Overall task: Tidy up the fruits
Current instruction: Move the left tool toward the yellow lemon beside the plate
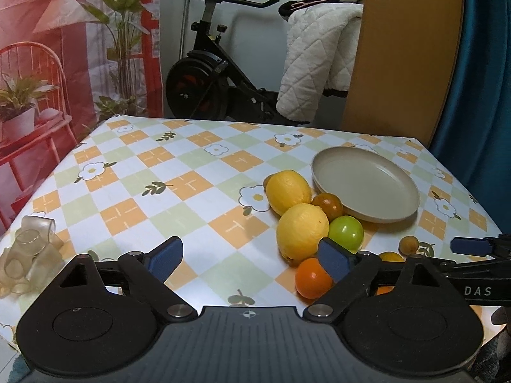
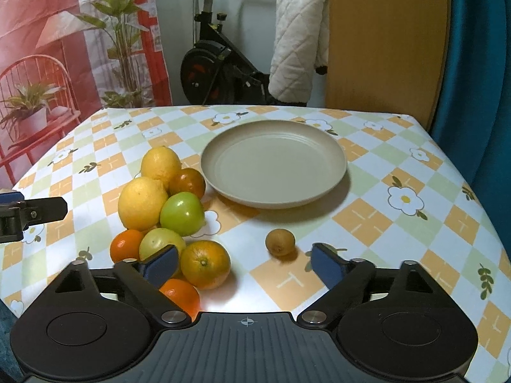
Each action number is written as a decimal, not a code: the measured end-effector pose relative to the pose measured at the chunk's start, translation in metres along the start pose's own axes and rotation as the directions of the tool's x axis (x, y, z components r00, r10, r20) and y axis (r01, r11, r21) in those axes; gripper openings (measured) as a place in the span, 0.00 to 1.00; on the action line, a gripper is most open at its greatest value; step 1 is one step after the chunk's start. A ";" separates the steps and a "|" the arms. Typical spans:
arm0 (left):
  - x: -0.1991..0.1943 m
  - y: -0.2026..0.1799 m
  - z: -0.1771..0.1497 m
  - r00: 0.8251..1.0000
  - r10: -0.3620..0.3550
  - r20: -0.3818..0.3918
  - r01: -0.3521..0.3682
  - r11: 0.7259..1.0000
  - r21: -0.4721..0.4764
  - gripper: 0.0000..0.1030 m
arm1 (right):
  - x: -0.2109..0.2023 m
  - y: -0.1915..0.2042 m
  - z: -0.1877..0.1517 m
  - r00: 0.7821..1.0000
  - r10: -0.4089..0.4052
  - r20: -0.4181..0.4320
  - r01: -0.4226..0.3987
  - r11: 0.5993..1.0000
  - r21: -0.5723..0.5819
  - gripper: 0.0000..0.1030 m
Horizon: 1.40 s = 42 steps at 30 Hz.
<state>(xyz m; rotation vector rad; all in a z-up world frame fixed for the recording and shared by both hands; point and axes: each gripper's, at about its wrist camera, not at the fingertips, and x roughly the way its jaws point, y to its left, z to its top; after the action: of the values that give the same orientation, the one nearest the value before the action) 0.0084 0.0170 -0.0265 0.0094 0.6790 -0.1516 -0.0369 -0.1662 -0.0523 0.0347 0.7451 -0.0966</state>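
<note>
An empty beige plate sits on the checked tablecloth. Left of it lies a heap of fruit: two lemons, a green apple, a dark orange fruit, a pale green fruit, oranges. A small brown fruit lies apart. My right gripper is open above the near fruit. My left gripper is open and empty, left of the heap.
A clear crumpled plastic holder lies at the table's left edge. Behind the table stand an exercise bike with a white quilt, a wooden panel and a red plant backdrop.
</note>
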 end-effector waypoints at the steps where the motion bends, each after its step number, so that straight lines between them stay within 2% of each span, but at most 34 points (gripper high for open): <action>1: 0.000 0.000 0.000 1.000 -0.003 0.001 0.003 1.000 0.003 0.89 | 0.000 0.000 0.000 1.000 0.007 0.000 -0.007 1.000 -0.003 0.77; 4: 0.001 -0.002 -0.001 1.000 -0.017 0.004 0.017 1.000 0.011 0.88 | 0.002 0.001 -0.001 1.000 0.028 -0.005 -0.028 0.999 -0.017 0.70; 6: 0.000 -0.003 -0.002 0.999 -0.033 0.016 0.033 0.999 0.014 0.82 | 0.002 0.002 -0.001 0.999 0.037 -0.007 -0.037 0.999 -0.026 0.69; 9: 0.000 -0.003 -0.003 0.999 -0.033 0.027 0.032 0.999 0.018 0.82 | 0.002 0.002 -0.001 0.999 0.047 -0.004 -0.047 0.998 -0.033 0.66; 15: 0.001 0.000 -0.002 0.999 -0.026 0.045 0.026 1.000 -0.002 0.81 | -0.002 -0.001 0.001 0.998 0.045 0.038 -0.044 0.998 -0.039 0.66; 17: 0.001 0.001 -0.001 0.998 -0.030 0.051 0.031 0.999 -0.012 0.81 | -0.004 -0.003 0.002 0.997 0.044 0.056 -0.041 0.998 -0.046 0.68; 22: 0.005 0.002 -0.001 0.999 -0.032 0.033 0.033 0.999 -0.031 0.81 | -0.011 -0.004 0.003 0.992 0.050 0.119 -0.041 0.996 -0.077 0.81; 27: 0.006 0.004 -0.001 0.999 -0.026 0.033 0.028 0.999 -0.041 0.81 | -0.009 -0.004 0.005 0.990 0.069 0.124 -0.059 0.995 -0.085 0.86; 30: 0.007 0.005 -0.001 0.999 -0.035 0.037 0.036 0.998 -0.043 0.80 | -0.007 -0.007 0.005 0.989 0.089 0.115 -0.083 0.995 -0.059 1.00; 39: 0.008 0.004 -0.002 0.997 -0.034 0.067 0.037 0.998 -0.041 0.80 | 0.000 -0.014 0.004 0.991 0.105 0.079 -0.103 0.994 -0.022 1.00; 42: 0.009 0.005 0.000 0.997 -0.037 0.073 0.041 0.998 -0.051 0.80 | -0.003 -0.019 0.004 0.986 0.109 0.122 -0.110 0.994 -0.005 1.00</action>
<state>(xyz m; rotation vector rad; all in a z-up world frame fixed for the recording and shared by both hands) 0.0166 0.0208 -0.0323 -0.0597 0.6111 -0.1709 -0.0381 -0.1854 -0.0475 0.0708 0.6195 0.0056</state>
